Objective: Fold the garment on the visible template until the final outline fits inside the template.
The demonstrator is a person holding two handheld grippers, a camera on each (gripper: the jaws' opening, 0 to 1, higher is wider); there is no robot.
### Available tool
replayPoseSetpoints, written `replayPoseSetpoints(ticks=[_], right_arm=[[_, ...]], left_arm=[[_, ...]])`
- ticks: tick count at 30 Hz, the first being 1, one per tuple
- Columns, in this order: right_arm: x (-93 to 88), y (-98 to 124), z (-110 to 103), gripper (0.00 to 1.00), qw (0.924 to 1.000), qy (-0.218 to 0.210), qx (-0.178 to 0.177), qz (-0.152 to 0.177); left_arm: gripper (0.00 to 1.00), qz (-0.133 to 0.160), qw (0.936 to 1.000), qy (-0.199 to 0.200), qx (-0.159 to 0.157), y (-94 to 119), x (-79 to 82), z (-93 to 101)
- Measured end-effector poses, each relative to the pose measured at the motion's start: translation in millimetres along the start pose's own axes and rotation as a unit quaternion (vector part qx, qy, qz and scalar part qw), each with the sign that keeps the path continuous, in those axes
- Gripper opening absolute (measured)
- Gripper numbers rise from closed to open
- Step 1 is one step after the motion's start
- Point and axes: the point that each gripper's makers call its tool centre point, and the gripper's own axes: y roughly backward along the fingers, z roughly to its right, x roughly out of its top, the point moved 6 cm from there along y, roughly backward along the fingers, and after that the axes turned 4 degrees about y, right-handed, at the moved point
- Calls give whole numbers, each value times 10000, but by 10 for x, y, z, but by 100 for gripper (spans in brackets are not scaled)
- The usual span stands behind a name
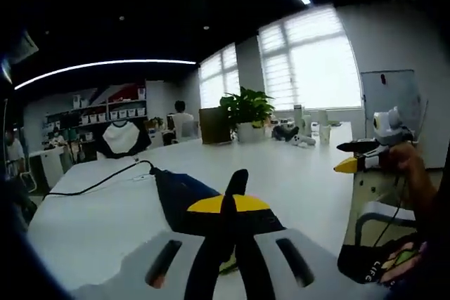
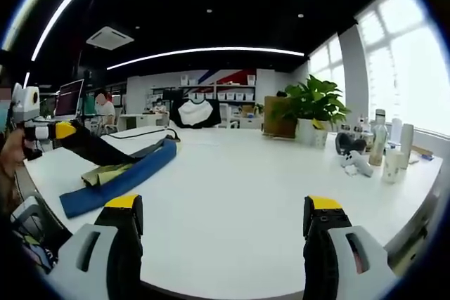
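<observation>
While the garment (image 2: 123, 173) is pinched at its near end by the closed left gripper (image 1: 228, 205), its length lies seemingly leftward of the right gripper (image 2: 221, 226), which is held wide apart and empty above the white table (image 2: 246, 187).

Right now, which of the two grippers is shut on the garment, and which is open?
The left gripper is shut on the blue garment, its yellow-tipped jaws pinched together; the right gripper stands wide open above the white table, holding nothing.
</observation>
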Motion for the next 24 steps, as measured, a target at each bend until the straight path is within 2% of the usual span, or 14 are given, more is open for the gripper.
replayPoseSetpoints(ticks=[3, 7, 10, 11, 13, 14, 18, 24], right_arm=[[-30, -19, -19, 97, 10000, -8, 54, -59], [-30, -26, -53, 97, 10000, 34, 72, -58], [-25, -26, -72, 97, 9999, 29, 115, -60], [-20, -21, -74, 98, 9999, 34, 110, -61], [-6, -10, -67, 98, 9999, 79, 77, -51], [-2, -9, -59, 98, 9999, 81, 54, -46], [-3, -14, -44, 99, 10000, 61, 9, -43], [-3, 7, -6, 99, 9999, 47, -118, -4]], left_arm=[[2, 99, 9999, 2, 66, 34, 78, -102], [2, 149, 9992, -192, 324, 117, 163, -262], [2, 196, 9989, -173, 381, 167, 203, -357], [2, 246, 9991, 11, 343, 190, 225, -390], [2, 295, 9987, -65, 404, 226, 255, -446], [2, 301, 9979, -139, 550, 251, 272, -502], [2, 377, 9967, -115, 706, 324, 351, -632], [2, 405, 9904, -453, 1238, 465, 474, -843]])
